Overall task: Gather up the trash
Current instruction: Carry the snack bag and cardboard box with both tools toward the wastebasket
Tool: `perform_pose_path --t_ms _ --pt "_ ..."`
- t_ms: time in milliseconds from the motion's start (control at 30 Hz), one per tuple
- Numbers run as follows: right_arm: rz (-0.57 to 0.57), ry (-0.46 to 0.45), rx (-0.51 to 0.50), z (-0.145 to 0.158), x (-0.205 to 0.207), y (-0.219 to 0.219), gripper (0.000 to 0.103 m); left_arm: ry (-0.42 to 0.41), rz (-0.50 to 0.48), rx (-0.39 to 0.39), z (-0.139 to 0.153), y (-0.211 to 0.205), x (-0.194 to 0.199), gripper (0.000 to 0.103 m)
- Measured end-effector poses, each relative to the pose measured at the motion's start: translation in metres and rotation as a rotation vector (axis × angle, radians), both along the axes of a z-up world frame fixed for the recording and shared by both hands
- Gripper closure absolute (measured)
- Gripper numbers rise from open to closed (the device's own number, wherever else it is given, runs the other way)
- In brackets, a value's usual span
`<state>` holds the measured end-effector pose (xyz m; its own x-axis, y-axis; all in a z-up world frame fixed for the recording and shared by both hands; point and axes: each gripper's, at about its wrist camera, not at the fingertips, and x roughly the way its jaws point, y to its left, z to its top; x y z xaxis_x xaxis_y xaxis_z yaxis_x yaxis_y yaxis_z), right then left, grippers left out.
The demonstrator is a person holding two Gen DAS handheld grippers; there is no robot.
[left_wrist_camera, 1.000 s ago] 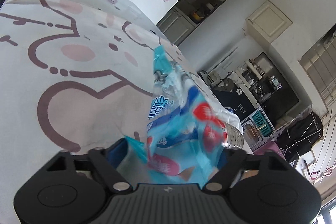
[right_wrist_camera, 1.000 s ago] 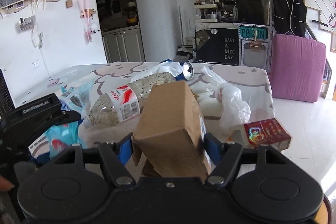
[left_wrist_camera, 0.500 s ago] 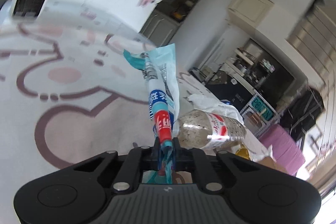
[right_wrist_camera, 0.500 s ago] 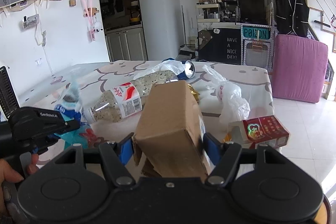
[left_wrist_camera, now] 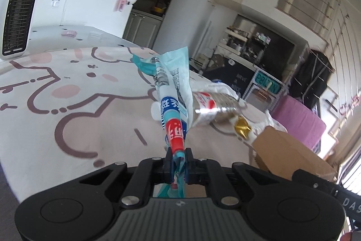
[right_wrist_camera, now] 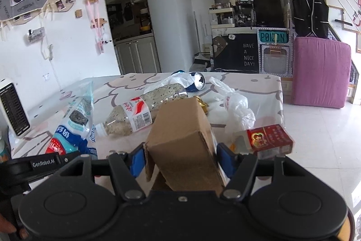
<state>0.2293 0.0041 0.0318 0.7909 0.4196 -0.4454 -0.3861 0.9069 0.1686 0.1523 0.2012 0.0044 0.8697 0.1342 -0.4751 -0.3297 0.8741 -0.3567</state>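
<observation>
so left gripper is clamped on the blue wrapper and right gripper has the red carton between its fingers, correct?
Not quite. The left gripper is clamped on the blue wrapper, but the right gripper has the brown cardboard box between its fingers, jaws closing on it. The red carton lies on the table's near corner, untouched. The right wrist view shows this.
</observation>
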Motion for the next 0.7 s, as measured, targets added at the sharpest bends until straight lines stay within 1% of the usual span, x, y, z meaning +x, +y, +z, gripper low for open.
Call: perform_pose_path --t_ms 100,167,267,367,467,533,700 --pt "0.025 0.019 -0.029 -0.009 -0.007 -0.004 0.037 0.011 -0.023 -0.013 -0.002 -0.006 -0.007 0.095" --pt "0.027 0.044 -0.046 -0.019 -0.004 -0.003 0.036 0.016 -0.032 -0.021 -0.004 -0.008 -0.008 0.095" --pt "0.025 0.009 -0.05 -0.024 -0.005 -0.002 0.036 0.023 -0.045 -0.021 -0.005 -0.012 -0.007 0.095" --pt "0.03 -0.011 -0.075 -0.025 -0.003 0.003 0.035 0.036 -0.065 0.001 -0.003 -0.017 -0.004 0.095" --pt "0.034 -0.02 -0.097 -0.022 -0.002 0.006 0.041 0.043 -0.086 0.039 0.001 -0.024 -0.003 0.095" --pt "0.029 -0.015 -0.079 -0.018 -0.004 0.002 0.043 0.044 -0.095 0.056 0.005 -0.027 -0.004 0.095" --pt "0.012 -0.031 -0.043 -0.002 -0.012 -0.011 0.043 0.039 -0.113 0.081 0.017 -0.035 -0.009 0.095"
